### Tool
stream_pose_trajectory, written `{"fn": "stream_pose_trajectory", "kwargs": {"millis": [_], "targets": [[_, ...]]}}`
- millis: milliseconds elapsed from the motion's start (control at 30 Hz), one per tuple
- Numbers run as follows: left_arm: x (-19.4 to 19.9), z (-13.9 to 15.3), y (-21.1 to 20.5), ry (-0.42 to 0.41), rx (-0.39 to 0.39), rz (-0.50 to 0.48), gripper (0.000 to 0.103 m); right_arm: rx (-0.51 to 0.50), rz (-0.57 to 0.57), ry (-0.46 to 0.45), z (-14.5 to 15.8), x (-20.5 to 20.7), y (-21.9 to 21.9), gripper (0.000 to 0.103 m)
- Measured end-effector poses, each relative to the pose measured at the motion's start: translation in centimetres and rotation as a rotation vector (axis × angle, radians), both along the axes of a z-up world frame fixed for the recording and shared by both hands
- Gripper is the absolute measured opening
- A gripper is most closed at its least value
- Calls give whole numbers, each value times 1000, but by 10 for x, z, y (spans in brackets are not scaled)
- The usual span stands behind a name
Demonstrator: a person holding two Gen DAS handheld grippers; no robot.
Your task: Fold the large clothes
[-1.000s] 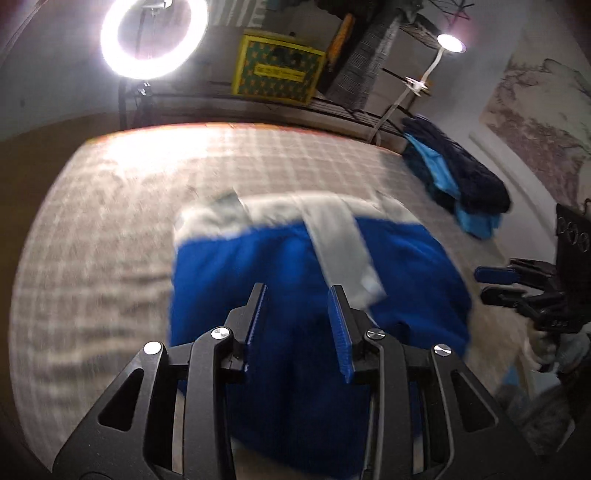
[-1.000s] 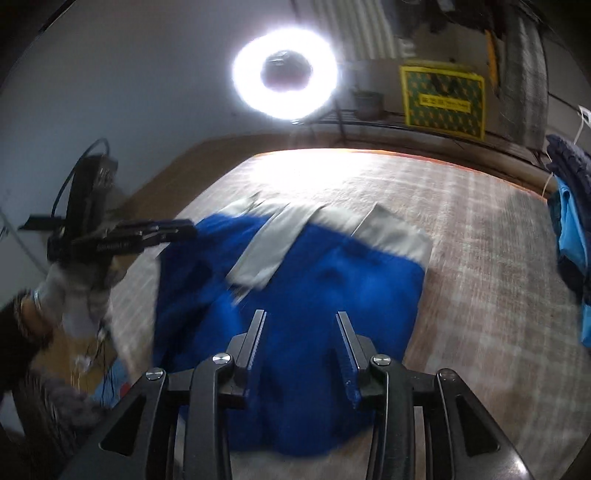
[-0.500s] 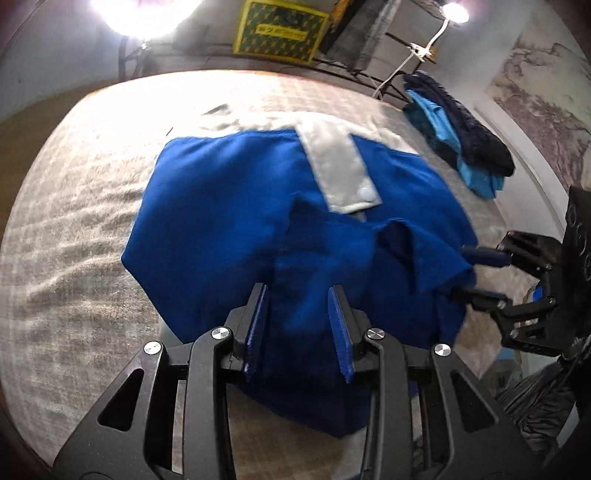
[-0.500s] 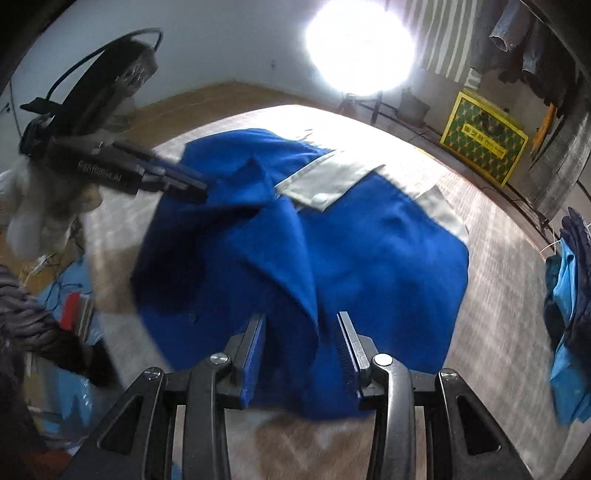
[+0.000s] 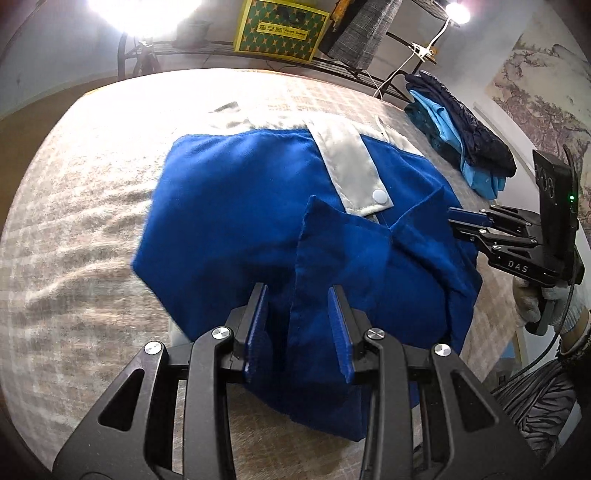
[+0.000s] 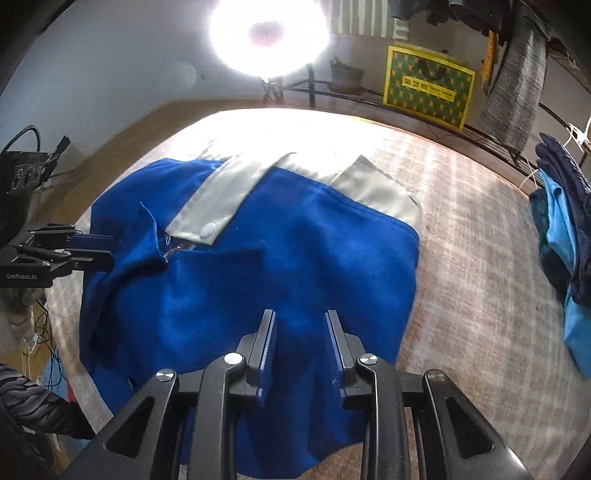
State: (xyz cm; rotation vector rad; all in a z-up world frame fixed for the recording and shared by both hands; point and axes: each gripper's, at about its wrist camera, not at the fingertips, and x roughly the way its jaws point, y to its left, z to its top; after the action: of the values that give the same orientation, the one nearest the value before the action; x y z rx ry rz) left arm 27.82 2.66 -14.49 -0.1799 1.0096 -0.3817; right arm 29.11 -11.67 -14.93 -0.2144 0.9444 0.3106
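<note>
Your blue garment [image 5: 236,206] lies spread on the pale checked bed cover [image 5: 74,229], with its grey-white collar band [image 5: 343,162] and a white snap button [image 5: 379,195] toward the far side, under the glare of the ring light [image 6: 267,33]. In the left wrist view your left gripper [image 5: 298,314] holds a raised fold of the blue cloth between its blue pads; the fold stands up from the near edge and runs away from you, and the jaws are only part closed, so you cannot tell from here whether the pads truly press it. In the right wrist view your right gripper [image 6: 300,343] sits over the near right part of the garment, its jaws having just been closing, with blue cloth between them and bunched below the fingertips; whether the pads already bite the fabric is not clear. Each gripper shows in the other's view at the side of the garment, tips touching a lifted blue flap near the collar band. To the right on the bed lies a pile of other clothes [image 5: 461,136], dark navy over light blue, well apart from the garment. Beyond the bed a yellow and green box [image 6: 428,86] stands on a low metal rack [image 5: 332,68].
</note>
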Motion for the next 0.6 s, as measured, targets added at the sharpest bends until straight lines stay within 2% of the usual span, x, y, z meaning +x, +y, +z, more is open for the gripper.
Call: {"fn": "stream_pose_trajectory", "kwargs": {"millis": [67, 167, 233, 367, 500, 533, 600], "targets": [[-3, 10, 8, -23, -13, 20, 34, 1, -16, -8, 6, -4, -2, 28], [-6, 26, 24, -86, -45, 63, 34, 92, -7, -53, 28, -19, -13, 35], [-3, 28, 36, -98, -59, 103, 34, 122, -10, -83, 37, -25, -19, 39], [10, 7, 60, -29, -91, 187, 34, 136, -30, -35, 26, -20, -29, 38], [14, -24, 62, 59, -42, 182, 34, 147, -37, 49, 2, -17, -37, 38], [14, -33, 61, 84, -35, 184, 36, 145, -37, 73, -5, -16, -38, 38], [11, -48, 64, 112, -77, 215, 42, 116, -31, 117, -20, -15, -38, 38]]}}
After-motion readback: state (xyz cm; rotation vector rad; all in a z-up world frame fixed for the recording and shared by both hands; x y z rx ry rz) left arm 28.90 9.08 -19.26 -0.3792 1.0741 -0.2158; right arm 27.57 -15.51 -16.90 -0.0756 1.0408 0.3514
